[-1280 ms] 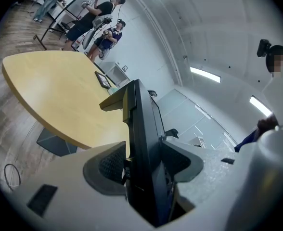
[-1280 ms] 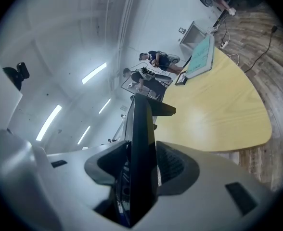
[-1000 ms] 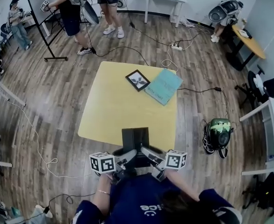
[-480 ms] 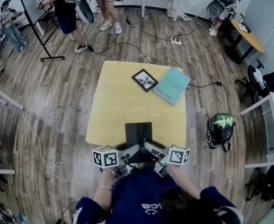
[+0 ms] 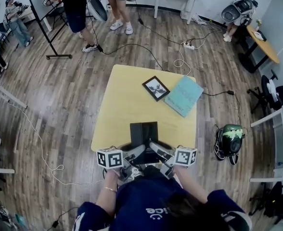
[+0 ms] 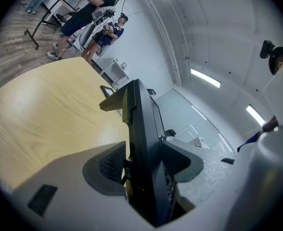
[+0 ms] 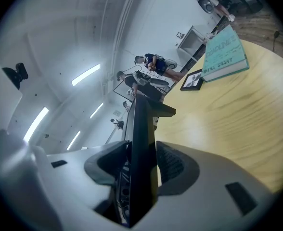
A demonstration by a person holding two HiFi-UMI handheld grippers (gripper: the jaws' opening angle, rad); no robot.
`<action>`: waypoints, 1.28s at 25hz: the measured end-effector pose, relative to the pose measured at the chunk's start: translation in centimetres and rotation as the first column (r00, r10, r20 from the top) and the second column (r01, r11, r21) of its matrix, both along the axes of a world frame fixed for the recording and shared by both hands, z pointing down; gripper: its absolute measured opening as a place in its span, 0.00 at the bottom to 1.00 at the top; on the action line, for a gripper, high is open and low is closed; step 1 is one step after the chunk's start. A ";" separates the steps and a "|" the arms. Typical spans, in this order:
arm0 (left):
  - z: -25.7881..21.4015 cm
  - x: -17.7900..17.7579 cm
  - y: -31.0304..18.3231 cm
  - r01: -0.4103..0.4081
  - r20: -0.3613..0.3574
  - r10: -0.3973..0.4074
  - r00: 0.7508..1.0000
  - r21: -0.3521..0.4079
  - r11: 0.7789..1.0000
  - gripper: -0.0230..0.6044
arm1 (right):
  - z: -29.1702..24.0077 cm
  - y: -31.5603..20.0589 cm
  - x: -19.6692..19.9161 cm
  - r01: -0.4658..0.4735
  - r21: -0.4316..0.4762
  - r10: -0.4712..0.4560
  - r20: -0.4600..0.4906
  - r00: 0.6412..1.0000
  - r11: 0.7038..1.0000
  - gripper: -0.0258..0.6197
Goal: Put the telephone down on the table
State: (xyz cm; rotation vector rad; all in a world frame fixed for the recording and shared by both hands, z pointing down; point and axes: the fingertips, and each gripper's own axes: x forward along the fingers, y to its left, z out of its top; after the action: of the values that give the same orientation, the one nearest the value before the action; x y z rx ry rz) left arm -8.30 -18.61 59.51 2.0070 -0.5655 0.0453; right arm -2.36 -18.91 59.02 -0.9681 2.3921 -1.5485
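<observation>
The black telephone (image 5: pixel 143 134) hangs between my two grippers above the near edge of the yellow table (image 5: pixel 127 100). My left gripper (image 5: pixel 135 154) is shut on its left side and my right gripper (image 5: pixel 155 153) on its right side. In the left gripper view the telephone (image 6: pixel 144 143) stands edge-on, clamped between both pads of the left gripper (image 6: pixel 146 165). The right gripper view likewise shows the telephone (image 7: pixel 141 138) pressed between the pads of the right gripper (image 7: pixel 140 170). Whether its underside touches the tabletop is hidden.
A black picture frame (image 5: pixel 155 88) and a teal book (image 5: pixel 183 96) lie at the table's far right. A green-and-black object (image 5: pixel 228 136) sits on the floor to the right. Cables (image 5: pixel 132 46) cross the floor, and people (image 5: pixel 76 8) stand at the back.
Both grippers have carried the telephone forward, from just short of the table to over its near edge. Their grip looks the same.
</observation>
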 end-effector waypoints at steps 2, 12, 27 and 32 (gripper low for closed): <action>0.1 -0.2 -1.0 0.014 0.003 -0.014 1.000 -0.008 1.000 0.41 | 0.5 -1.1 0.1 0.010 -0.009 -0.010 -0.019 1.000 1.000 0.35; 2.0 0.4 -6.0 0.048 0.006 -0.048 0.999 -0.019 0.999 0.41 | 2.2 -6.2 0.4 0.048 -0.030 -0.048 0.000 0.999 0.998 0.35; 6.5 0.9 -11.4 0.103 0.021 -0.101 0.995 -0.082 0.991 0.41 | 6.3 -12.0 0.7 0.130 -0.102 -0.129 0.019 0.991 0.986 0.35; 7.4 1.7 -13.2 0.100 0.040 -0.097 0.995 -0.085 0.991 0.41 | 7.3 -13.7 1.5 0.127 -0.113 -0.123 0.037 0.992 0.985 0.35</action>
State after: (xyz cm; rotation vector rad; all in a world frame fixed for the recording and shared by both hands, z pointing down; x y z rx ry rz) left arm -6.61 -31.77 66.95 1.8946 -0.6735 0.0450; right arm -0.89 -32.56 66.35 -0.8225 2.4085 -1.7493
